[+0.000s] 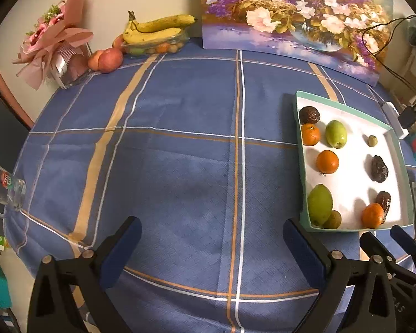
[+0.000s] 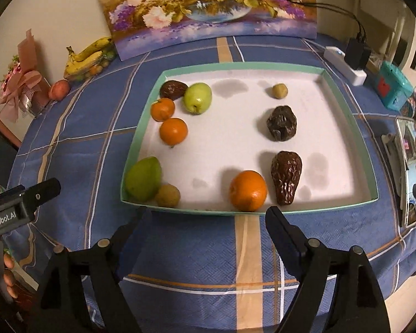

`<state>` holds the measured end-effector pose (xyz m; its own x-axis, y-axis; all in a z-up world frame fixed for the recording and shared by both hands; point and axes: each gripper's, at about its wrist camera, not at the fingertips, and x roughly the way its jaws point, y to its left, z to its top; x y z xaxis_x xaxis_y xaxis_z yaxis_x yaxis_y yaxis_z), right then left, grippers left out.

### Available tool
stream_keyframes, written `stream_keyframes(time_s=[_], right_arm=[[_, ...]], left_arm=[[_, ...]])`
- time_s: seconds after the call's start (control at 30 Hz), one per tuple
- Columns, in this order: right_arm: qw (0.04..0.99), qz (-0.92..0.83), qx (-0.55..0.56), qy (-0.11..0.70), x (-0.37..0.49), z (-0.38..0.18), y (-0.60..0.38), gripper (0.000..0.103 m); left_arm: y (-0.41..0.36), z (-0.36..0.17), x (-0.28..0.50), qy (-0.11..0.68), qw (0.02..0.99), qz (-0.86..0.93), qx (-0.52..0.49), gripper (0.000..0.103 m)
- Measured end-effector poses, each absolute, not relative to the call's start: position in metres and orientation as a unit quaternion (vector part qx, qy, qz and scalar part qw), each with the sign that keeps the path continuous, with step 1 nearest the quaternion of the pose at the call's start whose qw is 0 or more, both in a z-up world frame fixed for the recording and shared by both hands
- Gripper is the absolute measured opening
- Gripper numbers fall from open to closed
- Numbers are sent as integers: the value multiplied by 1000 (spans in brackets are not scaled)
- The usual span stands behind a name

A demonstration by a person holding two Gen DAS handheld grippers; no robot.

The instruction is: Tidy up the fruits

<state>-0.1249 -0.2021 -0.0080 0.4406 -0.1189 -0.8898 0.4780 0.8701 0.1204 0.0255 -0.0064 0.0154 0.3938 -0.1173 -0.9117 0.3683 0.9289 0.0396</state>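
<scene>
Nearest the right wrist camera, the right claw hangs spread wide and empty over the blue checked cloth, its tips just short of the near rim of the tray. The left claw is likewise wide apart and holds nothing, above bare cloth near the surface's front edge, with the tray's near left corner just beside its right finger. In the tray, a big orange sits against the near rim, touching a wrinkled dark fruit whose long axis runs from near rim to far rim, narrow end nearest. A second dark fruit lies farther back, and a small tan fruit near the far rim. In the near left corner a green pear-like fruit leans on the left wall, tapered end pointing away, touching a small round brown fruit. Along the left wall are two oranges, a green apple and another dark fruit. The tray's middle is bare white. Bananas top a dish at the surface's far left edge.
</scene>
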Motion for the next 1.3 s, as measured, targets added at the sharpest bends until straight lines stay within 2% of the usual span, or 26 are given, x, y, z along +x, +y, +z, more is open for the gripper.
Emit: stream_keyframes(time_s=[1.3], right_arm=[[831, -183, 168, 497, -123, -7, -194, 85]], left_arm=[[-13, 6, 24, 544, 813, -124, 167, 103]])
